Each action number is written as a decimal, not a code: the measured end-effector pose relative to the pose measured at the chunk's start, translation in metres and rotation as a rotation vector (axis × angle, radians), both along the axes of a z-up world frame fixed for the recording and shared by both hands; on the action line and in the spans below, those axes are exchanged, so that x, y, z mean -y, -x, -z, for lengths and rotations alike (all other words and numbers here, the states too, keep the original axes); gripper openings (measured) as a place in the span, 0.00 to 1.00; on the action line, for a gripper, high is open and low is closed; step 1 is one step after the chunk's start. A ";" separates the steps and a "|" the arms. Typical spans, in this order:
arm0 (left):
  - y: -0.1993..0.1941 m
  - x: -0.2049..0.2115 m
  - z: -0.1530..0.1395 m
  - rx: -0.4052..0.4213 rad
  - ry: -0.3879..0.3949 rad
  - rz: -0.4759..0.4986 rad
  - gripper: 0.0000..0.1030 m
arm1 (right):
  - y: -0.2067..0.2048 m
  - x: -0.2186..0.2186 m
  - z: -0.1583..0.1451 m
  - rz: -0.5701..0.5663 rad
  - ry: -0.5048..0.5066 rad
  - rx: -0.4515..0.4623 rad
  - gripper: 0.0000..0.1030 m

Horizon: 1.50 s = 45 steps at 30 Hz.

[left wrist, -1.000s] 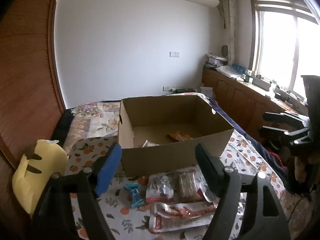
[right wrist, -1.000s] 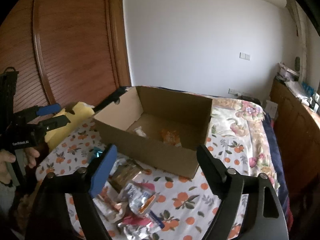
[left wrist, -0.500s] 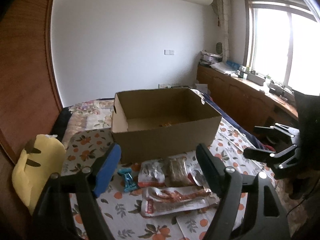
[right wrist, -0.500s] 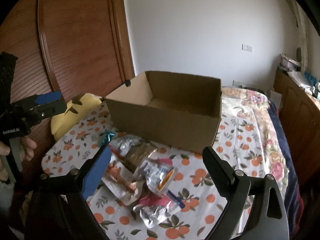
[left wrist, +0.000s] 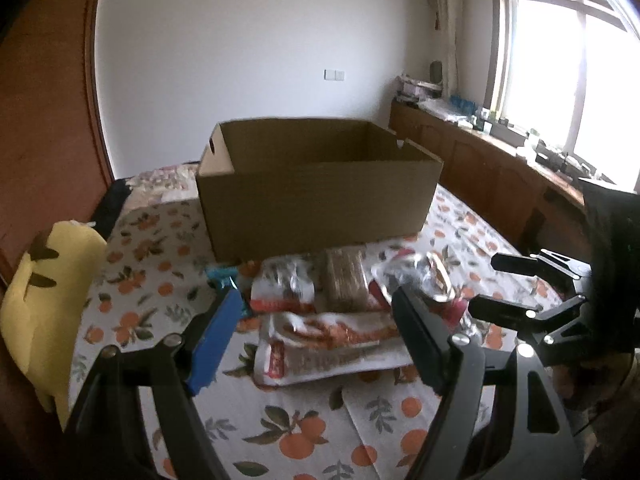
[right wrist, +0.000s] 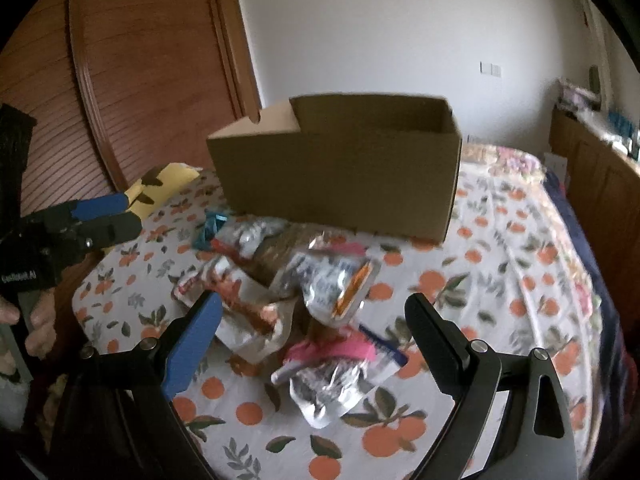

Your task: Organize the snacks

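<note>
Though crumpled, shiny snack packets [right wrist: 332,284]

Left wrist view: low over the bed [left wrist: 152,240], facing the cardboard box [left wrist: 320,212], window to its right. Right wrist view: similar height, seemingly nearer the snack pile [right wrist: 304,300], wardrobe to its left. Shared: box, snacks, each other's tongs
</note>
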<state>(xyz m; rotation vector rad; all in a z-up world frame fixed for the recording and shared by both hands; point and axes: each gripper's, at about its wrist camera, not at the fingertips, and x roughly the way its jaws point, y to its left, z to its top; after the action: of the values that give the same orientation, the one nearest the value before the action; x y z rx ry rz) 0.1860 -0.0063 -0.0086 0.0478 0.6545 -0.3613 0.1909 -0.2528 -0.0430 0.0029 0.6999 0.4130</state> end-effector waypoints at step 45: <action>-0.041 0.084 0.080 -0.111 -0.451 0.464 0.48 | -0.068 0.016 0.027 -0.058 -0.072 -0.184 0.90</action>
<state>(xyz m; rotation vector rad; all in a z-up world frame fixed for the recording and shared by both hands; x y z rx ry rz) 0.2269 -0.0904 -0.0884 0.6216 0.8246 -0.6599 0.2585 -0.2684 -0.0699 0.0894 0.8671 0.4973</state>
